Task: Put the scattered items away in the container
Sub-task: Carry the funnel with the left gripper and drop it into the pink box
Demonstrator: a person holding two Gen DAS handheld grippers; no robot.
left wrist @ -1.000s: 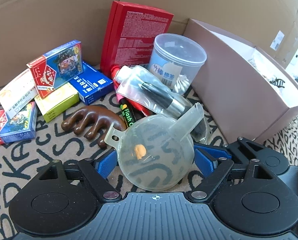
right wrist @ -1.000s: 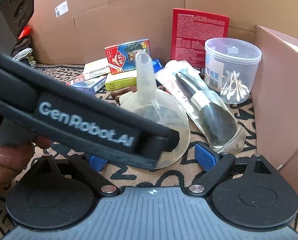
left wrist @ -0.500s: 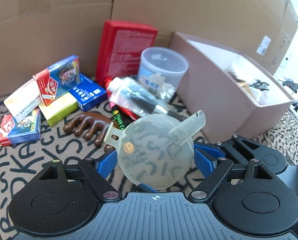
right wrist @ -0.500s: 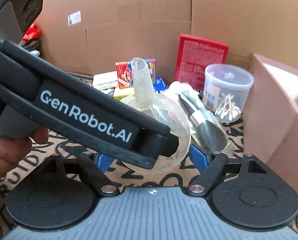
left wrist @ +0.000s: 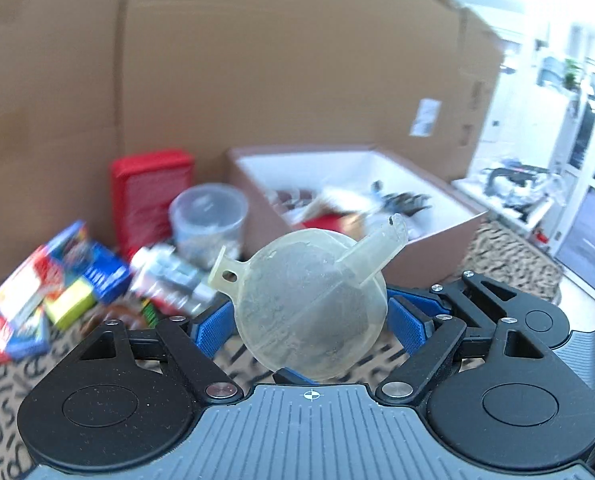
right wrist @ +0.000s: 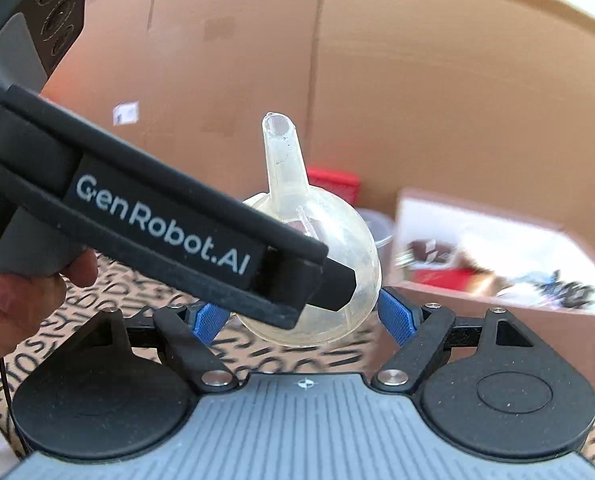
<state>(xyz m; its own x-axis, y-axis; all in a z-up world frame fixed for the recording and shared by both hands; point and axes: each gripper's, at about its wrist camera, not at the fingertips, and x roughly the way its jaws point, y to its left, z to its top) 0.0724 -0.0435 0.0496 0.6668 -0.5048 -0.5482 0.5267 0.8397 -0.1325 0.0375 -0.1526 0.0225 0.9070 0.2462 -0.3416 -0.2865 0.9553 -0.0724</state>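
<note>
Right view alone shows a hand beside funnel.

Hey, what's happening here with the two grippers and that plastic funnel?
A person is tidying loose items into the pink box. Both the left gripper and the right gripper are clamped on the clear funnel, holding it in the air, spout aimed toward the box. The card boxes, cotton swab tub and red box lie outside it on the patterned mat.

Clear funnel between right gripper blue fingers, spout up; brown box beyond.
</note>
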